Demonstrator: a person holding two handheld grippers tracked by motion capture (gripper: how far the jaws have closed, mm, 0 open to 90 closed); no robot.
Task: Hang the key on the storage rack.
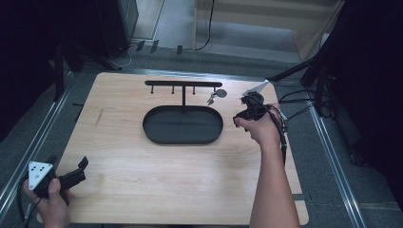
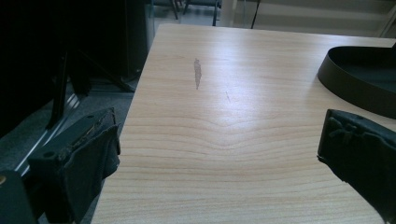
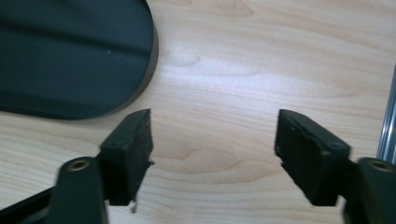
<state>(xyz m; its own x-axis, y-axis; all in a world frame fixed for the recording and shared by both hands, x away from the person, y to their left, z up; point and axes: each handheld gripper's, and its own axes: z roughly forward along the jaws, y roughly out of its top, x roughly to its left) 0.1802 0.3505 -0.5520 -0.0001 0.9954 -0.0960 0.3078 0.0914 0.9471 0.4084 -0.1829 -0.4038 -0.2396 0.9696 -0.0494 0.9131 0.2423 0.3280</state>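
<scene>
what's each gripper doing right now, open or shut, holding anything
Left gripper: open, jaws wide apart over bare table, holding nothing.
Right gripper: open, jaws apart beside the black tray, holding nothing.

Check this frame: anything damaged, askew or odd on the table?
One thing: a grey scuff mars the wood of the table left of the black tray. The left hand-held gripper has a frayed pad on one jaw. The rack stands upright with keys hanging.
</scene>
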